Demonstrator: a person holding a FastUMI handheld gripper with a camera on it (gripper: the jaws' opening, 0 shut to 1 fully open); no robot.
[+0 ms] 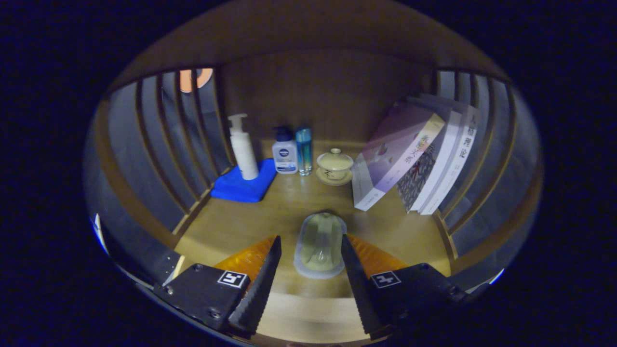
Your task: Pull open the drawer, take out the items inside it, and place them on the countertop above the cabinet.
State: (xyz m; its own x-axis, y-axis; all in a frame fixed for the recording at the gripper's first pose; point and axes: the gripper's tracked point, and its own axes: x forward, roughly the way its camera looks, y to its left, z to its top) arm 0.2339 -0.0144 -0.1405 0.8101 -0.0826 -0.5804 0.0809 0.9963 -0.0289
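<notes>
Wooden countertop, slatted side walls, solid back panel. Gripper fingers spread wide, flanking clear domed container with pale green contents; whether pads press it, cannot tell. Container rests on countertop between fingers, long axis running away from gripper toward back panel. Beyond: lidded teacup on saucer, blue glass bottle, small lotion bottle, white pump bottle standing on blue cloth. Leaning books against right slats.

My one camera rides on my tool, looking forward and slightly down along its spread fingers. It sits close over the wooden worktop, facing the slatted alcove's back wall.
</notes>
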